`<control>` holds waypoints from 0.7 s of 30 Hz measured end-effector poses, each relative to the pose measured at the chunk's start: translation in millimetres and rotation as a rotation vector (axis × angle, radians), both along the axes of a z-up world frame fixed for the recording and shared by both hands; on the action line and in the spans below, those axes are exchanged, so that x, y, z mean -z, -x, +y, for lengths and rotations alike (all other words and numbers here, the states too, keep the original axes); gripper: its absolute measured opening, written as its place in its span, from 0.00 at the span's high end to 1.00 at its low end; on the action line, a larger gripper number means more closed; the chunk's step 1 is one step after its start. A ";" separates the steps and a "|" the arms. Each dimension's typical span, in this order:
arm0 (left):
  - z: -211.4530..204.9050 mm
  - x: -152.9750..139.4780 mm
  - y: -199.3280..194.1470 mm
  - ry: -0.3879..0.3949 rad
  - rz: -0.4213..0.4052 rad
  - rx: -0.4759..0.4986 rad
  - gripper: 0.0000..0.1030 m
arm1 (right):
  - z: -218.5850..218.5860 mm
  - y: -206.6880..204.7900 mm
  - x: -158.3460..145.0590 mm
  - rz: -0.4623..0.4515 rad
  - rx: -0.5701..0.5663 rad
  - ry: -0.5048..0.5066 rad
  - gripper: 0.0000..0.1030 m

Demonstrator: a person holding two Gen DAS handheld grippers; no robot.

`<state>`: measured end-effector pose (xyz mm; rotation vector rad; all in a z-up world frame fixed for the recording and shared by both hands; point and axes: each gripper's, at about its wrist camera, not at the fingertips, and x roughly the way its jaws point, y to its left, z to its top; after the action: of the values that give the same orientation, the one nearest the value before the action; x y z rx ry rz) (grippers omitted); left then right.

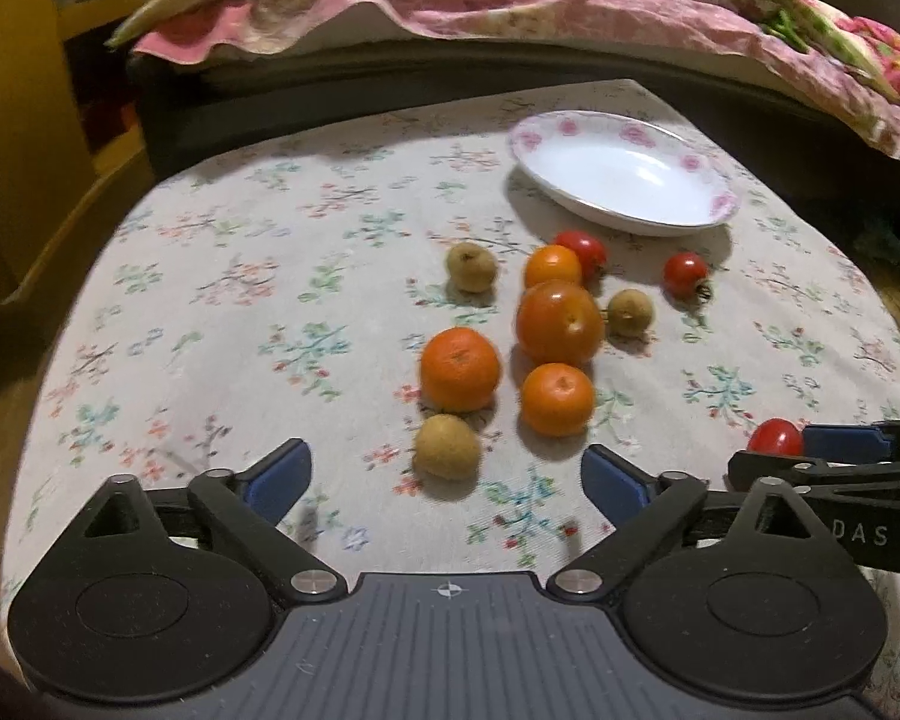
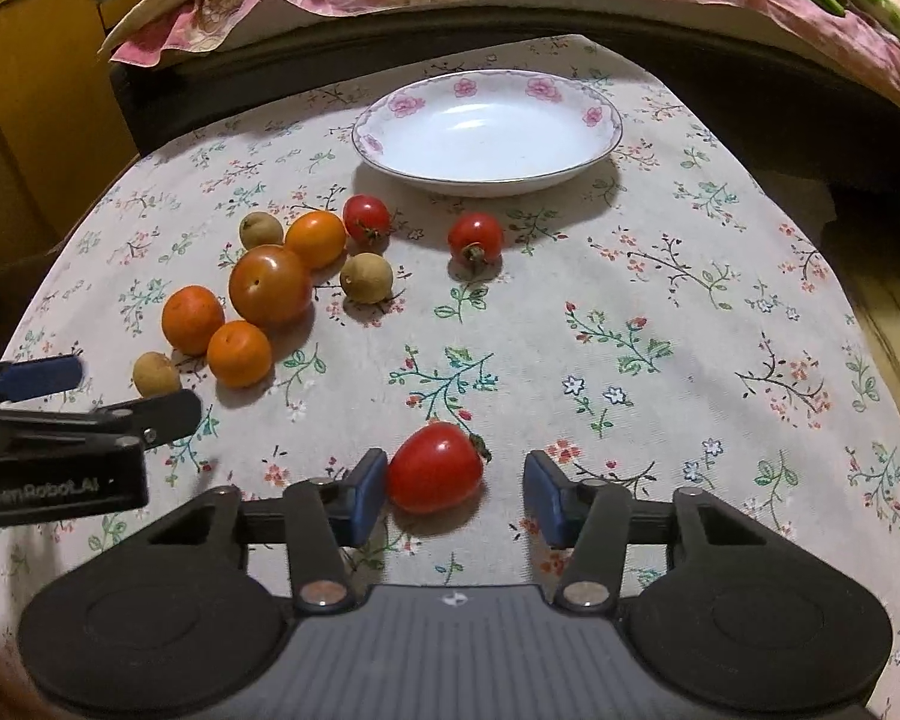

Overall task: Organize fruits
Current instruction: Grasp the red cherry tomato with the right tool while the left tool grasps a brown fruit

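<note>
Right tongs (image 2: 455, 489): spread wide, with a red tomato (image 2: 435, 467) sat between the blue pads, touching the left one (image 2: 367, 495) and well clear of the right one; nothing is gripped yet
Risk at right tongs: the tomato is off-centre, so a one-sided close is likely to nudge it along the cloth or squirt it out; too hard a squeeze could split the skin
Left tongs (image 1: 447, 477): also spread wide and empty; a small brown fruit (image 1: 447, 447) lies just ahead between the pads, with oranges (image 1: 460, 368) packed close behind it
Risk at left tongs: round fruit crowded together, so neighbours could be knocked rolling by an opening pad
Further out: two more tomatoes (image 2: 475, 237) lie ahead of the right tongs, near the plate
Plate (image 2: 594, 162): farthest from both tongs, empty, shallow-rimmed
Risk at plate: fruit released from any height may roll over the low rim
Tablecloth (image 2: 660, 312): soft, and could be snagged by low pads
</note>
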<state>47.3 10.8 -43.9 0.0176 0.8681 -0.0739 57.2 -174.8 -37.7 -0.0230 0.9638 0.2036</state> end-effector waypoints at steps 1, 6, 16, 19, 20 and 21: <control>-1.6 0.2 -0.5 0.018 0.004 0.017 0.11 | -1.5 -0.2 -0.3 0.002 0.000 -0.005 0.52; -15.2 4.3 -2.1 0.018 0.008 0.080 0.18 | -7.0 -0.3 -1.4 0.007 -0.005 -0.019 0.60; -1.6 14.2 -10.6 0.003 0.019 0.057 0.31 | -9.4 1.5 -3.1 0.014 -0.027 -0.040 0.64; -2.2 14.2 -12.3 -0.003 0.011 0.055 0.34 | -9.0 2.8 -2.8 0.007 -0.033 -0.037 0.64; -2.3 14.2 -12.6 -0.009 0.011 0.056 0.35 | -9.2 2.7 -2.9 0.007 -0.036 -0.036 0.64; -2.2 14.0 -11.7 -0.017 0.009 0.058 0.38 | -9.2 2.6 -2.9 0.006 -0.037 -0.036 0.64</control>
<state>59.0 8.6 -57.9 0.0582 0.8773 -0.1215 54.6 -184.1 -34.8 -0.0067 0.9663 0.2550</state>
